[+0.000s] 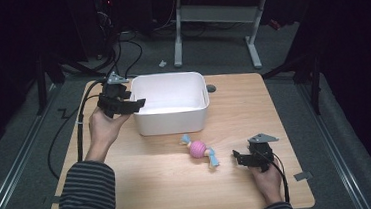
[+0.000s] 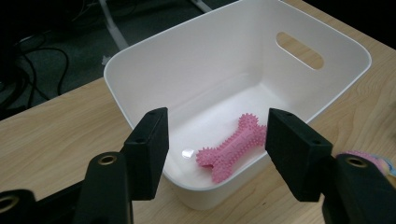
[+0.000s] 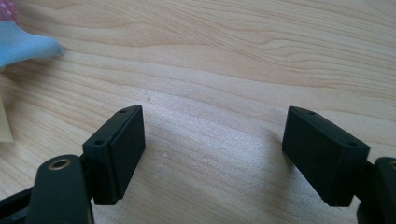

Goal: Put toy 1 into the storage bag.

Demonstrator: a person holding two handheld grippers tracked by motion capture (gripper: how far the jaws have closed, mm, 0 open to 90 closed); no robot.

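**Pink bone toy in the white bin, both grippers empty**

Striped sleeves came in from the bottom edge of the high view, at about 7 and 5 o'clock, each hand carrying a black two-jaw gripper over the wooden table [image 1: 160, 186].

At about 10 o'clock from the table's middle, the left gripper [image 1: 136, 104] was held above the tabletop, its jaws reaching to the left wall of the white bin [image 1: 172, 123]. In the left gripper view its jaws stood parted, with nothing pressed between the pads. Beyond the gap, the pink bone toy [image 2: 231, 147] lay on the bin's floor [image 2: 280, 100], close to the near wall and slanted toward 1 o'clock. An oval handle slot [image 2: 299, 50] was cut in the bin's far wall, at about 2 o'clock in that view.

At about 4 o'clock on the table, the right gripper [image 1: 238, 158] rested low on or just over the wood, pointing toward 9 o'clock. In the right gripper view its jaws were spread wide over bare wood grain [image 3: 210, 140], holding nothing.

Between the bin and the right gripper, near 5 o'clock from the bin, a pink ball toy with pale blue ends [image 1: 199, 149] lay on the table, near the right gripper's tips but apart from them. One blue end [image 3: 23, 44] showed at 10 o'clock in the right gripper view.
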